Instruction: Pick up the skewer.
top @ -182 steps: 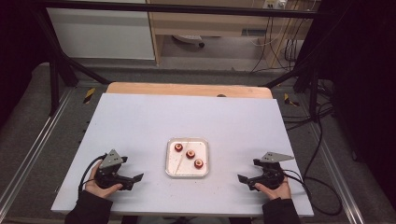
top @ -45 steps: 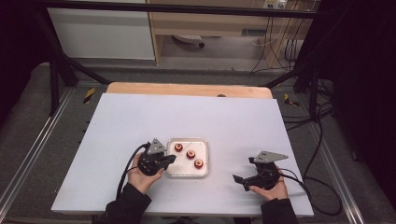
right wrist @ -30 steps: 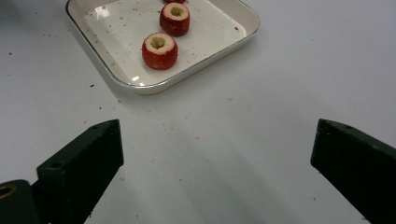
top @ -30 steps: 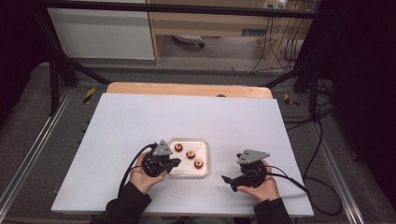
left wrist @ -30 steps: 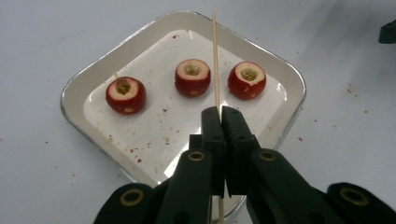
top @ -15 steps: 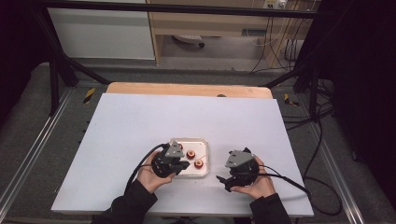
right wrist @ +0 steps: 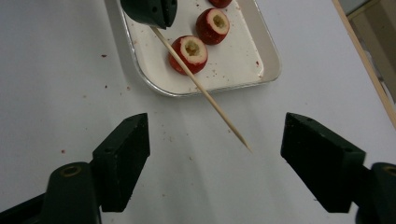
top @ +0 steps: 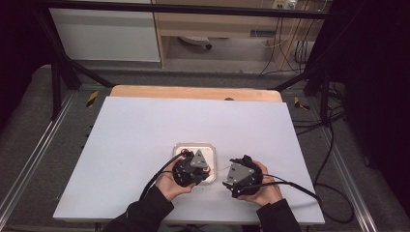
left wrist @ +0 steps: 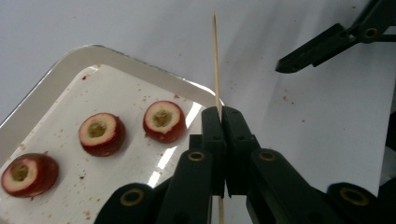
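A white tray (left wrist: 56, 70) holds three cored red fruit pieces (left wrist: 163, 120), lying side by side with their pale hollows up. My left gripper (left wrist: 222, 109) is shut on a thin wooden skewer (left wrist: 215, 56), which sticks out past the tray's rim over the table. In the right gripper view the skewer (right wrist: 210, 100) points toward my right gripper (right wrist: 217, 128), whose jaws stand wide open to either side of the tip without touching it. In the high view the left gripper (top: 207, 171) sits over the near right edge of the tray (top: 193, 146), and the right gripper (top: 226, 184) is just right of it.
The tray rests on a white tabletop (top: 145, 130) with small red crumbs near it. A wooden strip (top: 193, 93) runs along the table's far edge. Black cables (top: 300, 186) trail from the grippers over the near right of the table.
Both hands have come in from the table's sides. The left gripper moved right over the tray and the right gripper moved left, so they now face each other closely.
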Action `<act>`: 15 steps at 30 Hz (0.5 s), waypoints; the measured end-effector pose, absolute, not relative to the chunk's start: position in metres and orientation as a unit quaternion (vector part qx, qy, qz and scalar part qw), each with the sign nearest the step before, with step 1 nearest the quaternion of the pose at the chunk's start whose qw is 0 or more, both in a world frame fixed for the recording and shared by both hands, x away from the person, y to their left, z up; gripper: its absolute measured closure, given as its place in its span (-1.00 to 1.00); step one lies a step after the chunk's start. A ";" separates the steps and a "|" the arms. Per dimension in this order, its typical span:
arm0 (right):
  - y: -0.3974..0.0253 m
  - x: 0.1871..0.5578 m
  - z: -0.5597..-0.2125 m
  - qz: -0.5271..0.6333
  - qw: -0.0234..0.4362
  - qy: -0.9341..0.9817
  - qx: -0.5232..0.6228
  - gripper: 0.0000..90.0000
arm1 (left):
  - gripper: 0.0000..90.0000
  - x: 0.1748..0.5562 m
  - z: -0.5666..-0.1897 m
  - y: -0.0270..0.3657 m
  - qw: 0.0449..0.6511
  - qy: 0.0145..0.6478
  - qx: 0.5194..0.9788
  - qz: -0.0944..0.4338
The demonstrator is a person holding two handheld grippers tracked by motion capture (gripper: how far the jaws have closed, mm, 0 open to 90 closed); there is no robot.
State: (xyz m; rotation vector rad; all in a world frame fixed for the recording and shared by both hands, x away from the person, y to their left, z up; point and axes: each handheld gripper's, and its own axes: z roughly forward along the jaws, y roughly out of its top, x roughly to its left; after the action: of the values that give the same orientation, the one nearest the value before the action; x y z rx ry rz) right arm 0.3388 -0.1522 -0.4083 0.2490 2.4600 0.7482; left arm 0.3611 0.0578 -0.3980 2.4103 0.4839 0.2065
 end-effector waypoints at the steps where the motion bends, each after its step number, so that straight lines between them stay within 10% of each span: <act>1: -0.152 0.338 -0.409 0.275 0.278 0.917 0.085 -0.42 | 0.97 0.361 -0.398 0.055 0.329 0.182 0.923 0.077; 15: -0.151 0.333 -0.419 0.233 0.294 0.926 -0.036 0.18 | 0.97 0.357 -0.402 0.030 0.316 0.158 0.934 0.061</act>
State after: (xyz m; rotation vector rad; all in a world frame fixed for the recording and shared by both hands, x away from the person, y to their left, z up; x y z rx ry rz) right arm 0.3329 -0.1507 -0.4193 -0.0969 2.4667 0.6192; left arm 0.3571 0.0295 -0.4023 2.4595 0.4152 0.1608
